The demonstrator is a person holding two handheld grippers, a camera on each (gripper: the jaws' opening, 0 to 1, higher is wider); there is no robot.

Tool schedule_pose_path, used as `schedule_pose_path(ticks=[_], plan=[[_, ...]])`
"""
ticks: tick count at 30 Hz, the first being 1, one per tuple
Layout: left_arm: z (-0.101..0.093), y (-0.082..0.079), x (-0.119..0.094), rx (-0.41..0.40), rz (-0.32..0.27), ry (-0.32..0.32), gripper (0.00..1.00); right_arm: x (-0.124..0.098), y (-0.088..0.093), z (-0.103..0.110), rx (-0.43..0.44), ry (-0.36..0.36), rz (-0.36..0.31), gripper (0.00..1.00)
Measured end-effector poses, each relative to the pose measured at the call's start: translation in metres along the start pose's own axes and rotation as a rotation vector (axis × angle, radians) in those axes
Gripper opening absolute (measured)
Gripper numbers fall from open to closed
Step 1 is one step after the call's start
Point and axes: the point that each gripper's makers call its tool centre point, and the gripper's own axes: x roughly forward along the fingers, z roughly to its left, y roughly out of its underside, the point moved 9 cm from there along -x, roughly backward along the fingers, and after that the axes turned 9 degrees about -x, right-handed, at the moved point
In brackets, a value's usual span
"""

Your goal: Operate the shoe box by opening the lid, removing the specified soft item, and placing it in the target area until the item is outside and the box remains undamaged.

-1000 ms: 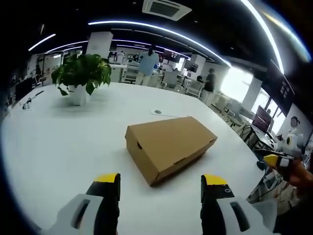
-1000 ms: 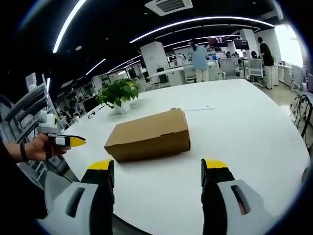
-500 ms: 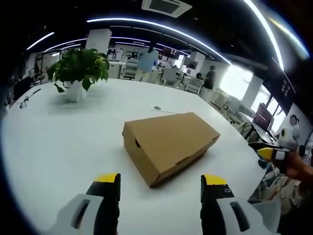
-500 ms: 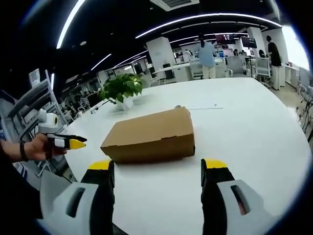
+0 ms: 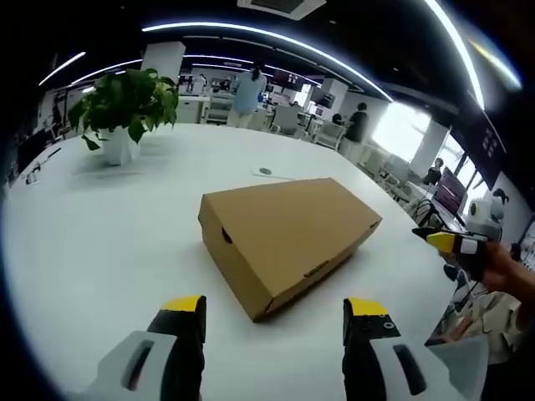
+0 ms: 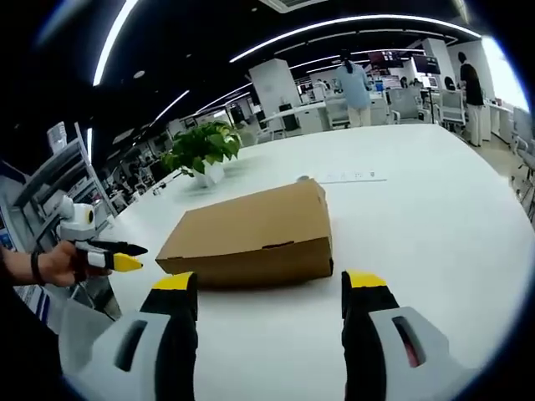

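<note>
A brown cardboard shoe box (image 5: 288,238) lies closed on the white table (image 5: 100,225); its lid is down, and the soft item inside is hidden. In the right gripper view the same shoe box (image 6: 251,238) sits just beyond the jaws. My left gripper (image 5: 276,307) is open, short of the box's near corner. My right gripper (image 6: 269,284) is open too, facing the box's long side. The right gripper (image 5: 451,242) also appears at the right of the left gripper view, held by a hand. The left gripper (image 6: 104,255) shows at the left of the right gripper view.
A potted green plant (image 5: 125,104) stands at the far left of the table; the plant (image 6: 201,150) is behind the box in the right gripper view. A small round disc (image 5: 265,171) lies beyond the box. People and office desks stand further back.
Both cameras have moved closer to the box, which looks larger now. The box itself has not moved and its lid stays shut. Both grippers stay open.
</note>
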Motion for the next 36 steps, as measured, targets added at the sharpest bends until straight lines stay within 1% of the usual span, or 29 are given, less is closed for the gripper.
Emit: schedule_pose_path(ticks=[6,9,15,19,26,28,29,30,31,33,35,36], plan=[[0.003,-0.001,0.015,0.009,0.021,0.006,0.67,0.026,-0.003,-0.013,0.014,-0.009,0.023,0.66],[0.005,-0.003,0.020,0.008,0.026,0.008,0.67,0.040,-0.006,-0.022,0.042,-0.003,0.022,0.65],[0.008,-0.006,0.032,0.007,0.041,0.017,0.67,0.058,-0.010,-0.033,0.056,0.003,0.038,0.64],[0.013,-0.007,0.043,0.012,0.052,0.026,0.67,0.069,-0.011,-0.035,0.072,0.004,0.047,0.64],[0.013,-0.009,0.049,0.007,0.058,0.034,0.65,0.085,-0.011,-0.034,0.079,0.001,0.070,0.62],[0.013,-0.009,0.051,0.008,0.061,0.036,0.64,0.089,-0.010,-0.034,0.085,0.005,0.077,0.58],[0.013,-0.009,0.053,0.008,0.061,0.038,0.64,0.090,-0.011,-0.033,0.092,0.002,0.073,0.54],[0.013,-0.011,0.055,0.013,0.060,0.043,0.64,0.091,-0.011,-0.035,0.081,0.041,0.068,0.51],[0.012,-0.010,0.055,0.021,0.063,0.045,0.63,0.092,-0.010,-0.033,0.068,0.033,0.082,0.51],[0.012,-0.010,0.056,0.031,0.068,0.050,0.62,0.092,-0.010,-0.030,0.063,0.038,0.085,0.51],[0.010,-0.010,0.058,0.039,0.072,0.064,0.59,0.093,-0.009,-0.030,0.048,0.058,0.089,0.49],[0.009,-0.010,0.059,0.042,0.073,0.067,0.59,0.092,-0.009,-0.029,0.015,0.076,0.097,0.48]])
